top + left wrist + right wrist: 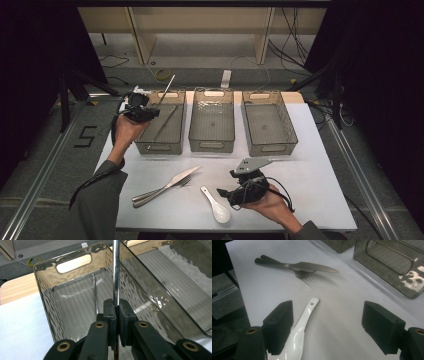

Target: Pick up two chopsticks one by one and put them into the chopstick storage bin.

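Note:
My left gripper (150,112) (115,307) is shut on a thin metal chopstick (167,90) (115,272), which rises steeply from the pads over the left grey bin (160,148) (72,255). A second metal chopstick (165,124) (95,292) lies on that bin's floor. Near the table's front, my right gripper (223,193) (329,315) stands open and holds nothing. A white ceramic spoon (216,206) (304,322) lies on the table by its left jaw. Left of the spoon, a knife (170,184) (312,266) rests across a fork (186,182) (305,275).
Two more grey bins stand in the row, the middle one (212,145) (162,277) and the right one (272,147). A bin (387,257) with a handle slot shows at the top right of the right gripper view. The white tabletop (310,190) ends close behind the right hand.

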